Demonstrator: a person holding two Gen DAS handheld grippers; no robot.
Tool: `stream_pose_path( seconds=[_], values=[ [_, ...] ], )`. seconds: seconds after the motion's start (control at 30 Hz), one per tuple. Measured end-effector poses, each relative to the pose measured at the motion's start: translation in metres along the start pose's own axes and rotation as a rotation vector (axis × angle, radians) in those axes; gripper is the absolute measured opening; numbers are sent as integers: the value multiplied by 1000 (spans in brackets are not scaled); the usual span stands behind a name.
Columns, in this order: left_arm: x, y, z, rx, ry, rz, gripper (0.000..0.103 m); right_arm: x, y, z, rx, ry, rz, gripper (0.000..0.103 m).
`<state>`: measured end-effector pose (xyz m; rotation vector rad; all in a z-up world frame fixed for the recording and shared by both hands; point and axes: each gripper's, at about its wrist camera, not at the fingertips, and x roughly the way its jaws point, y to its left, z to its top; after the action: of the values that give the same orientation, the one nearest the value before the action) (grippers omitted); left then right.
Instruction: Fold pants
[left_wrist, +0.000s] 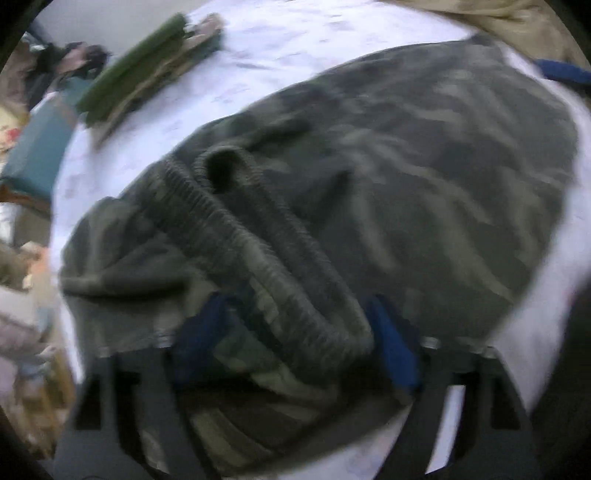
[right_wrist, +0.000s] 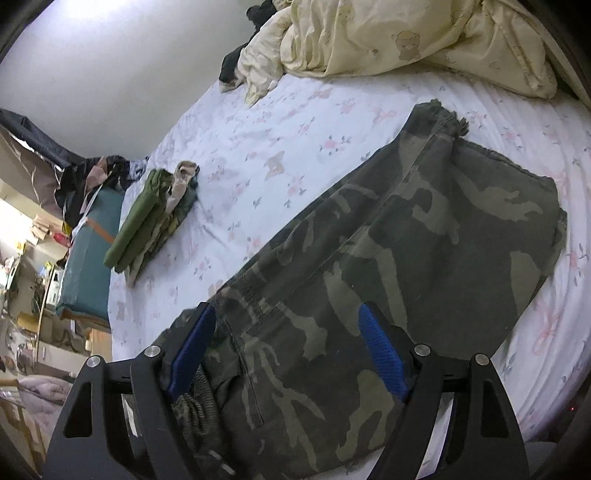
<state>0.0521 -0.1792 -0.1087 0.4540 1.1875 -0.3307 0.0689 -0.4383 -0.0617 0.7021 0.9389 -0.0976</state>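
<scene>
On the flowered bed sheet (right_wrist: 295, 122) the camouflage pants (right_wrist: 424, 240) lie partly folded — soft, limp cloth, likely to sag and slide unless taken at the thick ribbed waistband (left_wrist: 236, 236). Both the left gripper (left_wrist: 295, 339) and the right gripper (right_wrist: 291, 347) hold their jaws wide over the fabric, gripping nothing — a firm pinch through all layers looks wise.

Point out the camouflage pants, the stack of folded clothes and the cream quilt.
camouflage pants (right_wrist: 424, 229): right wrist view, on the flat middle of the doubled legs.
stack of folded clothes (right_wrist: 147, 221): right wrist view, on the green top piece.
cream quilt (right_wrist: 388, 37): right wrist view, on its crumpled middle.
</scene>
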Motion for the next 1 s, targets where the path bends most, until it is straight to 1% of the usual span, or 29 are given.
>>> stream_pose_path(
  seconds=[0.03, 0.07, 0.1, 0.13, 0.17, 0.2, 0.27, 0.3, 0.33, 0.37, 0.4, 0.43, 0.5, 0.57, 0.63, 0.67, 0.7, 0.73, 0.77, 0.8, 0.83, 0.87, 0.9, 0.93, 0.97, 1.0],
  values=[
    [-12, 3, -3, 5, -25, -35, 82, 4, 2, -1, -9, 13, -2, 82],
    [-26, 13, -5, -12, -43, -88, 82, 7, 4, -1, -18, 26, -2, 82],
    [-37, 24, -8, -38, -54, -132, 82, 13, 7, -3, -31, 51, 4, 82],
    [-52, 42, -14, -84, -72, -191, 83, 18, 10, -5, -38, 72, 16, 82],
    [-64, 62, -21, -128, -90, -229, 84, 21, 13, -8, -43, 91, 31, 82],
    [-72, 77, -26, -162, -103, -228, 85, 28, 17, -12, -48, 127, 61, 82],
    [-84, 119, -43, -252, -132, -164, 87, 45, 27, -23, -65, 225, 128, 83],
    [-86, 147, -54, -319, -137, -107, 88, 53, 33, -30, -75, 272, 155, 83],
    [-85, 169, -64, -379, -132, -55, 88, 59, 40, -37, -93, 308, 173, 83],
    [-81, 196, -76, -471, -106, 25, 88, 64, 47, -44, -117, 339, 186, 83],
    [-78, 210, -84, -523, -83, 67, 88, 71, 59, -56, -164, 383, 195, 83],
    [-74, 225, -93, -578, -63, 90, 88, 77, 69, -65, -207, 411, 194, 83],
    [-69, 242, -106, -651, -57, 82, 88, 90, 87, -89, -296, 462, 166, 83],
    [-61, 248, -115, -704, -42, 71, 88, 103, 96, -111, -342, 505, 122, 83],
    [-51, 249, -117, -737, -12, 33, 88, 121, 96, -134, -332, 571, 94, 83],
    [-46, 246, -118, -743, -5, 14, 88, 128, 95, -142, -309, 595, 99, 83],
    [-47, 246, -118, -747, -5, -9, 88, 130, 94, -146, -292, 598, 112, 82],
    [-49, 244, -118, -745, -11, -22, 88, 129, 96, -150, -270, 584, 141, 69],
    [-52, 241, -115, -740, -16, -26, 88, 128, 97, -152, -262, 575, 162, 39],
    [-55, 240, -113, -732, -24, -28, 88, 122, 101, -155, -268, 564, 167, 29],
    [-57, 239, -112, -726, -32, -32, 88, 115, 103, -155, -269, 547, 173, 23],
    [-59, 237, -113, -726, -37, -35, 88, 103, 107, -152, -258, 524, 209, 19],
    [-60, 238, -113, -732, -46, -36, 88, 86, 110, -148, -257, 496, 256, 18],
    [-61, 239, -113, -742, -52, -38, 88, 75, 110, -145, -260, 480, 267, 18],
    [-62, 241, -114, -752, -57, -41, 88, 69, 108, -144, -254, 478, 266, 18],
    [-62, 241, -115, -760, -58, -46, 88, 67, 101, -145, -233, 496, 247, 19]
  ],
)
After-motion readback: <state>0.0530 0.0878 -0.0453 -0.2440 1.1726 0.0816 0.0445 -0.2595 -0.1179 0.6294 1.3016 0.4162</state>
